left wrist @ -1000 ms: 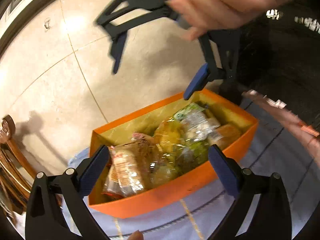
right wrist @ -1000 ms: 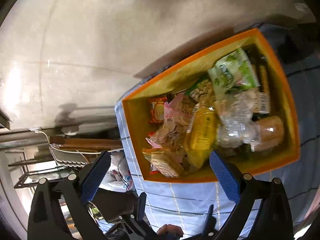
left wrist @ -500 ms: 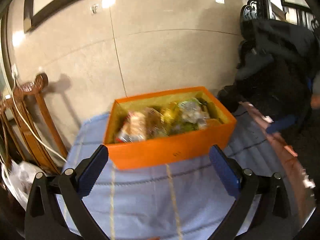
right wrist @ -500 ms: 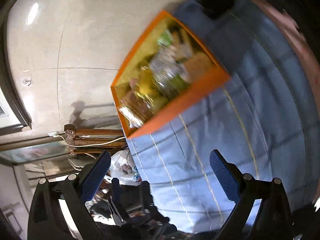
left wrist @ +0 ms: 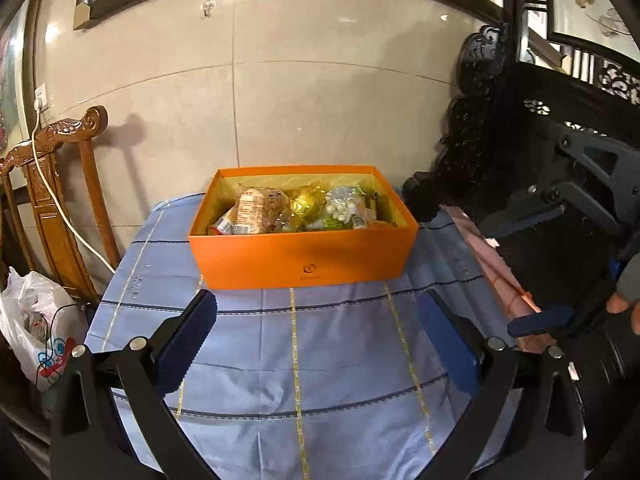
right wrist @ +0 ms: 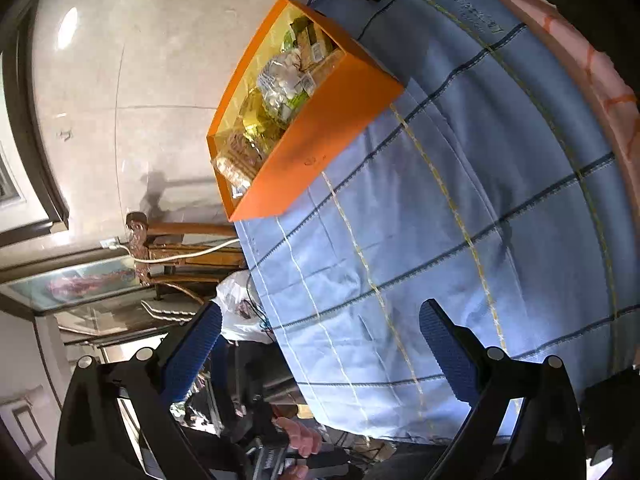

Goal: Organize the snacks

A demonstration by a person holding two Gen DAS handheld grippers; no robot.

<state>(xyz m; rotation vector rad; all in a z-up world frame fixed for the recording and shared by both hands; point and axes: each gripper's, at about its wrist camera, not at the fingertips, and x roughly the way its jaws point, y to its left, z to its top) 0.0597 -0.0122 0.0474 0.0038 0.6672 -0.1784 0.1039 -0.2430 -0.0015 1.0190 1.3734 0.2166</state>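
One open orange cardboard box [left wrist: 304, 256] at the far edge of a table under a blue cloth with gold and navy grid lines [left wrist: 320, 360], near the wall. Inside, a loose heap of wrapped snacks [left wrist: 296, 212]: a clear bag of pale round pieces, a yellow foil pack, a brown-printed packet, a green-labelled pack; exact count impossible to tell, perhaps six or more. No snack outside the box on the visible cloth. Judged nearly or fully done, gathering complete, though sorting inside looks rough. Two grippers: left gripper [left wrist: 320, 340] with jaws spread wide, holding nothing, above the near edge; right gripper [right wrist: 320, 348] likewise spread and bare, well apart from the box. One carved wooden chair [left wrist: 60, 184] and one white plastic bag [left wrist: 36, 320] beside the table's left edge.
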